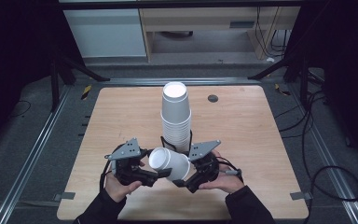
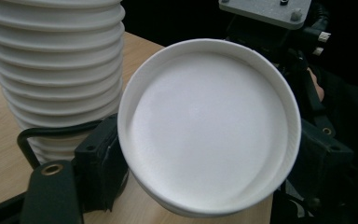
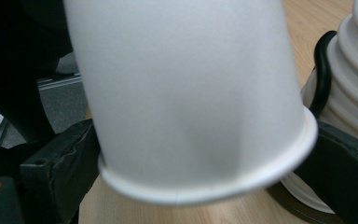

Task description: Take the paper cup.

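A fixed camera looks forward and down over the wooden desk (image 1: 242, 126) from the person's side. Two claw-mounted cameras sit very close to a single white cup (image 2: 209, 126), from opposite ends; all three views share it and the cup stack (image 1: 175, 116).

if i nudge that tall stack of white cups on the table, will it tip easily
Probably yes: the stack of cups stands tall on a narrow footprint, so a high push could topple it. It looks light, thin-walled paper, likely to slide across the smooth wooden table if pushed low.
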`<action>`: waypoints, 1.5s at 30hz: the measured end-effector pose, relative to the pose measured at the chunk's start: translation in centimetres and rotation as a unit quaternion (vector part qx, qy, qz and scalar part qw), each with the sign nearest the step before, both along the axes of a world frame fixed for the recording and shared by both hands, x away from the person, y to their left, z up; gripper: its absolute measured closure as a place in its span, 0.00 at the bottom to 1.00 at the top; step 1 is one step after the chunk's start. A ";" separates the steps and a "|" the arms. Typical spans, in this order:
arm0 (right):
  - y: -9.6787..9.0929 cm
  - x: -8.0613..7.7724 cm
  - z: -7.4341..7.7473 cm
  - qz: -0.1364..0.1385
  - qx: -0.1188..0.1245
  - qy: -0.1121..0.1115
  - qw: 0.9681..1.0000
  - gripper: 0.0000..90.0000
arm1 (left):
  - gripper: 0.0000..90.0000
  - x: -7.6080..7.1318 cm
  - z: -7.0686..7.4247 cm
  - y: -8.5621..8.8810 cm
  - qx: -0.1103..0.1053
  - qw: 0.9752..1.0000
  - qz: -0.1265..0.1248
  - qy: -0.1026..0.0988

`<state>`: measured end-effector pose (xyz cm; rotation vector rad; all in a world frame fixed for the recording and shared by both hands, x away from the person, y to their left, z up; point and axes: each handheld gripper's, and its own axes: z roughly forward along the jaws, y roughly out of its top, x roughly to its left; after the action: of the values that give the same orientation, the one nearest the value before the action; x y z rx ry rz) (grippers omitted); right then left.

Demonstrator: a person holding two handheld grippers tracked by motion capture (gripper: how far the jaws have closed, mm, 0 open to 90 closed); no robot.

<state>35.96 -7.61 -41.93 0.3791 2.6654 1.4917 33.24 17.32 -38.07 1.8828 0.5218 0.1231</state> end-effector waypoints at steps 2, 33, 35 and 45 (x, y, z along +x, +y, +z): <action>0.1 0.0 -0.1 0.003 0.002 0.001 1.000 0.05 | 0.24 0.0 -0.1 -0.2 -0.002 1.000 -0.003 -0.001; 0.1 0.1 -0.3 0.012 0.017 0.004 1.000 0.01 | 0.25 -0.1 0.0 0.1 -0.004 1.000 -0.020 0.001; 0.2 0.0 -0.3 0.013 0.013 0.003 1.000 0.01 | 0.25 -0.1 -0.1 -0.1 -0.003 1.000 -0.025 0.003; 0.5 -0.1 -0.5 0.030 0.019 0.000 0.999 0.08 | 0.25 -0.1 -0.4 -0.5 -0.003 0.999 -0.031 0.007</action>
<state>35.84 -7.09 -42.46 0.3050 2.6751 1.5606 33.16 16.81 -38.51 1.8934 0.4716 0.0679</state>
